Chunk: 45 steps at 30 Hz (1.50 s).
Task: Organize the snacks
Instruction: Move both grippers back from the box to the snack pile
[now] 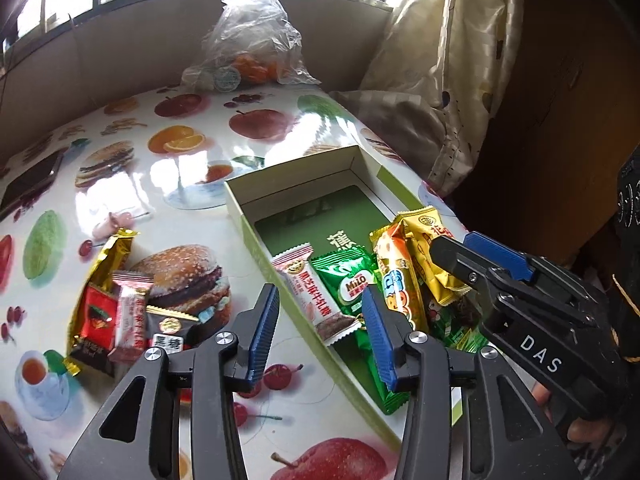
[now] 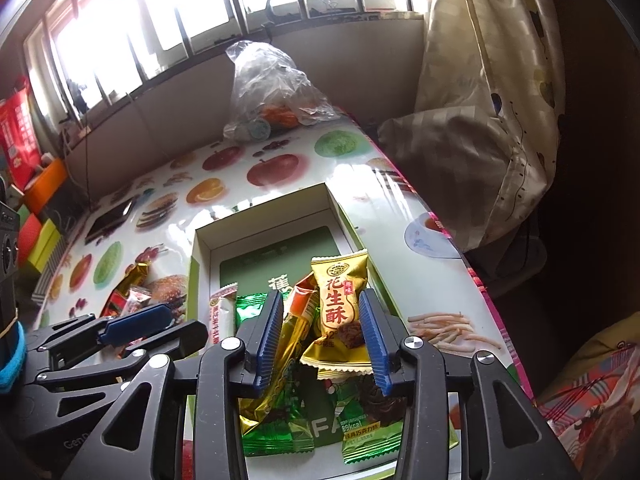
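A: On the bench (image 1: 120, 208), near its right edge, the open box (image 1: 240, 200) holds most of the snacks. A white bar (image 1: 316, 296) and a green Milo packet (image 1: 352, 280) lie at its left wall, more green packets below them.

B: And the gold peanut-crisp packet (image 2: 344, 308)?

A: It leans on the pile in the box's near part, between the fingers of the right gripper (image 2: 326, 344). The jaws are spread and the blue pads stand just off the wrapper on both sides, not pressing it.

B: What about the left gripper (image 1: 320, 332)?

A: Also spread, with nothing pinched. One finger (image 1: 264, 328) hangs over the bench just outside the box's left wall, the other over the green packets inside.

B: Anything outside the box?

A: A small heap (image 1: 116, 312) toward the bench's left edge: a gold wrapper, a red one, a pink-and-white bar and a dark packet, touching each other. At the far edge sits a clear plastic bag (image 1: 252, 40) with orange fruit inside, and a dark phone (image 1: 32, 184) lies near the far left corner.
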Available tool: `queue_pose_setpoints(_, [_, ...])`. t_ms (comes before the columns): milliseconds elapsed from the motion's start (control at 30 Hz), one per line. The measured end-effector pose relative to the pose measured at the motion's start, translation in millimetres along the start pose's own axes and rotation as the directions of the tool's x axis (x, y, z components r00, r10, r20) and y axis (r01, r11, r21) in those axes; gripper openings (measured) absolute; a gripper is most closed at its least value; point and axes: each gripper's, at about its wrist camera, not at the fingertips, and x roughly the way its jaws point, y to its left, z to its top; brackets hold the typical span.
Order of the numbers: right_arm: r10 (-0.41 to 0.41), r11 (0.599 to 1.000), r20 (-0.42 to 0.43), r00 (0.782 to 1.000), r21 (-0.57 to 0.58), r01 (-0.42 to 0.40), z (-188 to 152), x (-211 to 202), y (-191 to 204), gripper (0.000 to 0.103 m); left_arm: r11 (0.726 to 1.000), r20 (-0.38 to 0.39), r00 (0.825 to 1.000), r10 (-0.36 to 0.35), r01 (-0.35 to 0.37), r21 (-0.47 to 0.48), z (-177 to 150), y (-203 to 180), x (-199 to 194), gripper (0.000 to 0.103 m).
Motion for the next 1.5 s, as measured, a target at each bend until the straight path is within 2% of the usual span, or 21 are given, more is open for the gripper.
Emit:
queue_pose_setpoints(267, [0.009,1.0,0.015,1.0,0.021,-0.01,-5.5,-11.3,8.2,0.042,1.0,0.039,0.999,0.011,-0.011,-0.007,-5.4,6.6,-21.0,0.045])
queue_pose_setpoints(467, [0.029,0.999,0.043,0.999,0.018,-0.03,-10.3,-24.7,19.7,0.045,0.997,0.085,0.994,0.074,-0.076,0.014,-13.8,9.4,-38.2,0.045])
queue_pose_setpoints(567, [0.043,0.999,0.053,0.998,0.019,-0.044,-11.8,-29.5,26.1,0.045,0.998,0.099,0.993,0.064,-0.065,0.007,-17.1,14.4,-45.1,0.045])
queue_pose_setpoints(633, [0.051,0.999,0.058,0.997,0.016,-0.052,-13.2,-32.1,30.8,0.046,0.995,0.115,0.989,0.096,-0.099,0.012,-19.6,16.5,-50.1,0.045])
queue_pose_setpoints(867, [0.068,0.998,0.047,0.997,0.001,-0.068,-18.1,-30.6,47.3,0.046,0.991,0.152,0.98,0.132,-0.133,-0.005,-27.2,31.1,-65.3,0.045])
queue_pose_setpoints(1500, [0.111,0.991,-0.014,0.994,-0.075,-0.112,-24.3,-9.4,92.0,0.047,0.976,0.127,0.97,0.205,-0.193,-0.105,-46.4,86.7,-73.7,0.045])
